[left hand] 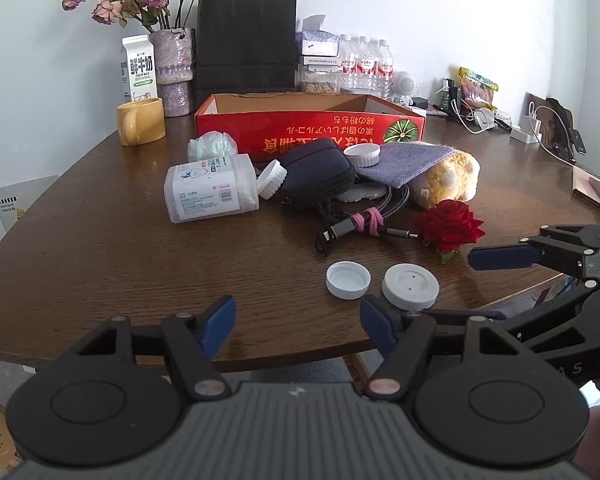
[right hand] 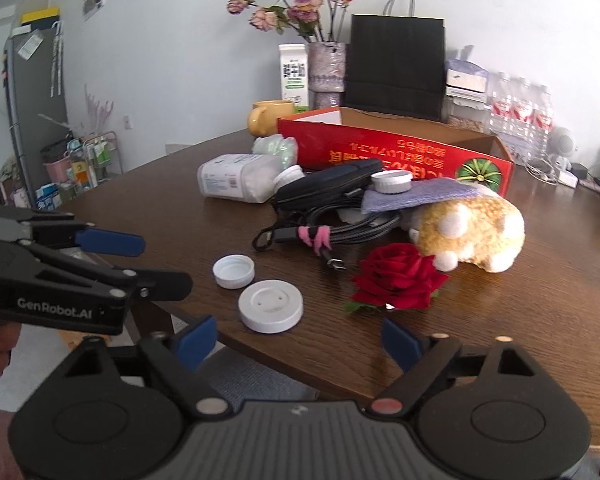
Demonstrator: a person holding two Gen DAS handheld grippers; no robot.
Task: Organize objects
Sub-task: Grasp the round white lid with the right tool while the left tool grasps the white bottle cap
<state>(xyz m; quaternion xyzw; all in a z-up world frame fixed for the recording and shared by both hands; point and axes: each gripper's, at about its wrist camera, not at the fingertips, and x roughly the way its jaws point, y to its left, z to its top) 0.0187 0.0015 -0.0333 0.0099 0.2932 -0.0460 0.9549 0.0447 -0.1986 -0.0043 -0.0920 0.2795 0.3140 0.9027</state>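
Note:
A red cardboard box [left hand: 312,128] [right hand: 400,148] stands open at the back of the brown table [left hand: 120,248]. In front of it lie a clear plastic jar [left hand: 210,194] on its side, a black pouch [left hand: 320,178], a purple cloth [left hand: 404,162], a yellow plush toy [left hand: 448,180] [right hand: 472,232], a bundled cable [left hand: 360,220], a red rose [left hand: 450,228] [right hand: 400,276] and two white lids [left hand: 348,280] [left hand: 410,286]. My left gripper [left hand: 298,322] is open and empty near the table's front edge. My right gripper [right hand: 300,340] is open and empty, just before the flat lid [right hand: 271,306].
A yellow mug [left hand: 140,122], a milk carton [left hand: 138,68], a vase of dried roses [left hand: 174,72], a black paper bag [left hand: 246,48] and water bottles [left hand: 366,64] stand behind the box. Chargers and cables [left hand: 480,118] clutter the right side.

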